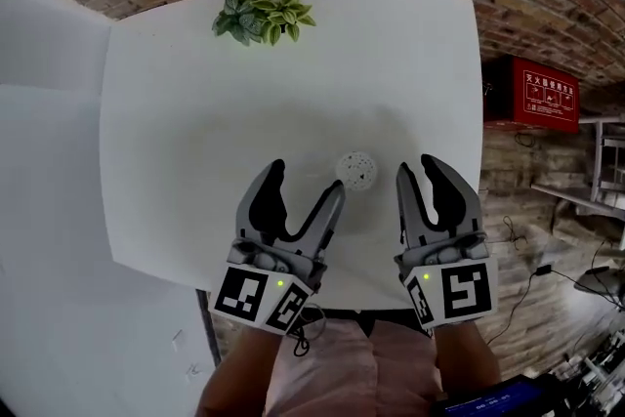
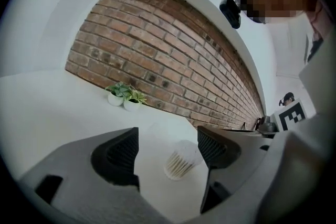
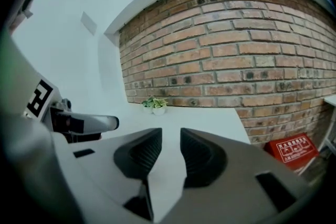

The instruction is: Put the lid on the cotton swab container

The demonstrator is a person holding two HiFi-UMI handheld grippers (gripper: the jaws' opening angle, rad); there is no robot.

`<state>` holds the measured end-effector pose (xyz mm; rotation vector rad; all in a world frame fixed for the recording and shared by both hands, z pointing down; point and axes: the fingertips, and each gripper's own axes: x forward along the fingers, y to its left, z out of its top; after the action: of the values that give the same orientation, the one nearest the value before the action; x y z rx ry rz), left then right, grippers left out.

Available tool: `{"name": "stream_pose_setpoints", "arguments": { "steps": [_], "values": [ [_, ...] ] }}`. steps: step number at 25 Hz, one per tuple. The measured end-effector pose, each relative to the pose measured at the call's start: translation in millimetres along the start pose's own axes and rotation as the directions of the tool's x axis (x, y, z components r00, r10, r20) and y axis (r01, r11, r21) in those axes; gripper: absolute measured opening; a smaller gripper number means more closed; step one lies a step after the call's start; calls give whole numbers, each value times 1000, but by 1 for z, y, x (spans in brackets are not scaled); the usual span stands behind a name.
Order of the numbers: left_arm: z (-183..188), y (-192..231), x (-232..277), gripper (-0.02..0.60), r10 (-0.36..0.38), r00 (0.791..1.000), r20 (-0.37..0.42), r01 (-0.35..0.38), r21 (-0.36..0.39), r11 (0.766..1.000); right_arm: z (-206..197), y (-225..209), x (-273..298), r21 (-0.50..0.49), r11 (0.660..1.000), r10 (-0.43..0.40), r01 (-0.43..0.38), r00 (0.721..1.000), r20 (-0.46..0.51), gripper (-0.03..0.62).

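Now the small, round, clear plastic cotton swab container (image 1: 356, 171) stands upright on the white table (image 1: 195, 112), toward its near edge, with the swab ends showing at the top. No separate lid can be made out. The container lies just ahead of the left gripper (image 1: 307, 178), off toward its inner jaw; those jaws stand wide and touch nothing. The right gripper (image 1: 418, 167), slightly farther off on the other side, is narrowly parted and empty.

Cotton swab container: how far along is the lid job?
Done: nothing; the cotton swab container stands open, swabs showing. In hand: nothing; left gripper and right gripper flank it, fingers apart, empty. Left: fetching and fitting the lid, which I cannot see.
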<state>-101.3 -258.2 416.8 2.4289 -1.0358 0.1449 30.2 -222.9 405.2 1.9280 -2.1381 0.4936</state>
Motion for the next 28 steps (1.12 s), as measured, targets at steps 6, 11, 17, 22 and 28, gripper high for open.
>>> {"name": "stream_pose_setpoints", "arguments": {
  "steps": [6, 11, 17, 22, 28],
  "values": [
    [-14, 11, 14, 387, -21, 1000, -21, 20, -40, 999, -8, -5, 7, 18, 1000, -15, 16, 1000, -16, 110],
    [-16, 13, 21, 401, -38, 999, -25, 37, -59, 998, -14, -5, 10, 23, 1000, -15, 16, 999, -28, 109],
    [-14, 3, 24, 403, -91, 996, -12, 90, -78, 993, -9, -5, 7, 18, 1000, -16, 17, 1000, -14, 107],
    [-4, -11, 20, 403, -112, 994, 6, 112, -26, 993, -3, -7, 2, 15, 1000, -23, 23, 1000, -1, 106],
    [7, -28, 14, 403, -137, 991, 11, 136, 43, 990, 6, -6, -8, 12, 1000, -23, 23, 999, 23, 106]
  ]
}}
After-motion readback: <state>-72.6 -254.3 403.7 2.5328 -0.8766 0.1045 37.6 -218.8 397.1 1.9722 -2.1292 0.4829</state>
